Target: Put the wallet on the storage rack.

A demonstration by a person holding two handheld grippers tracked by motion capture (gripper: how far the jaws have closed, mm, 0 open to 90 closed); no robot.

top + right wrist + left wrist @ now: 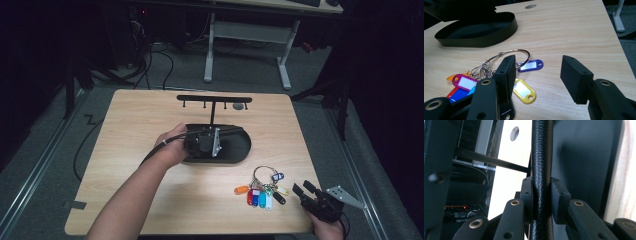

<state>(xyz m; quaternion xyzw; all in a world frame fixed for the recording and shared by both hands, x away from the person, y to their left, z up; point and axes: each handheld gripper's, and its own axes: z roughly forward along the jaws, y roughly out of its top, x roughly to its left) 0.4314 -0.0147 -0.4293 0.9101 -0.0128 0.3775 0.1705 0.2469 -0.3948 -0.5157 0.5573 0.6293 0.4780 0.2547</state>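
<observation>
A black oval tray (242,150) with an upright post and a hook bar (214,98) stands mid-table. My left gripper (202,142) is over its left part. In the left gripper view its jaws (541,195) are shut on a black, leather-grained edge (541,157) that looks like the tray's wall. A metal key ring (262,172) with several coloured tags (257,196) lies on the wood at the front right. My right gripper (304,189) rests just right of the tags, open and holding nothing. The right gripper view has the ring (509,52) and a yellow tag (524,91) beside the gripper (537,68).
The wooden table (150,115) has a grey cable hole (239,106) behind the hook bar. Its right edge runs close beside my right gripper. A desk frame (247,45) and cables sit on the floor beyond the far edge.
</observation>
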